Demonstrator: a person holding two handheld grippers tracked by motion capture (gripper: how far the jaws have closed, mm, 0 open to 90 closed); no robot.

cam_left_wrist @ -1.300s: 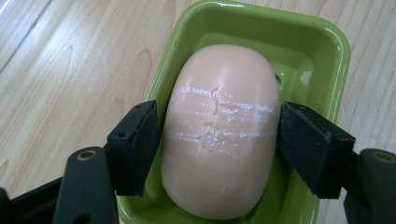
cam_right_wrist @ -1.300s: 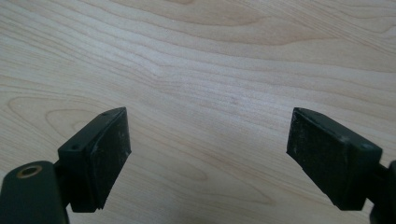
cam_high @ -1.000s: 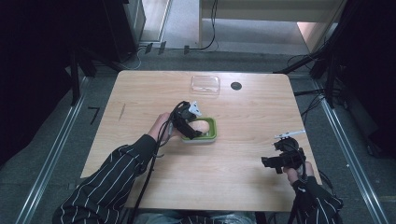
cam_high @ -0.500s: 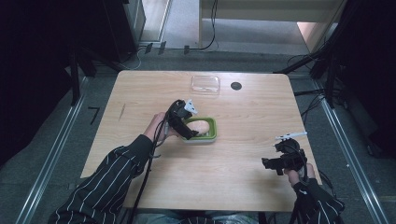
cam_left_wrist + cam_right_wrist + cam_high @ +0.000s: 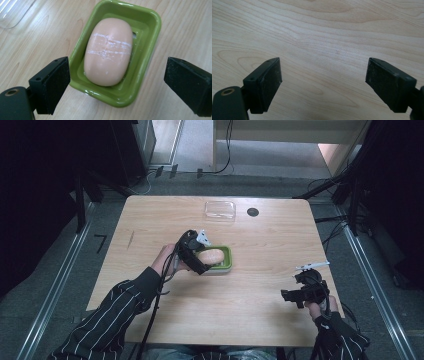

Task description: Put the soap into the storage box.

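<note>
Left gripper (image 5: 200,256) — jaws spread wide, forearm in a striped sleeve angled inward. Right gripper (image 5: 300,295) — jaws likewise apart, held low at the near right.

My table (image 5: 260,285) is evenly lit from above in the high view, while the floor and racks toward the left and right edges of the frame sink into near black. That view is soft and grainy, with fine detail lost. In my left gripper view the green soap dish (image 5: 147,30) carries small white glints along its glossy rim, and the soap (image 5: 108,51) is sharp; my jaws at the bottom corners look slightly blurred. My right gripper view shows crisp wood grain under flat, shadowless light.
</note>
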